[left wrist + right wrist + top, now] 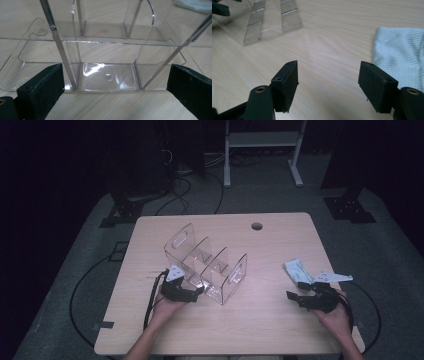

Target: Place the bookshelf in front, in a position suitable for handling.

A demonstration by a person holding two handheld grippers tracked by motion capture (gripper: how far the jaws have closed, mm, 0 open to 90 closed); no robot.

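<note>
Clear acrylic organizer [206, 265] sits mid-table; left gripper [196, 294] at its 7 o'clock corner, jaws spread wide, nothing held. Right gripper [292, 297], jaws likewise apart and empty, rests just 6 o'clock of the pale blue cloth [297, 271]. Judged step: approach; next, probably right takes the cloth while left steadies the organizer.

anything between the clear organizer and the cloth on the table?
No, just bare wood. In the high view the tabletop between the clear organizer and the cloth is empty; the right gripper sits nearer the person, off that line.

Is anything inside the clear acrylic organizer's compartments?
Nothing: the clear organizer compartments look empty, with wood table showing through the floor. The left gripper faces it, jaws open.
</note>
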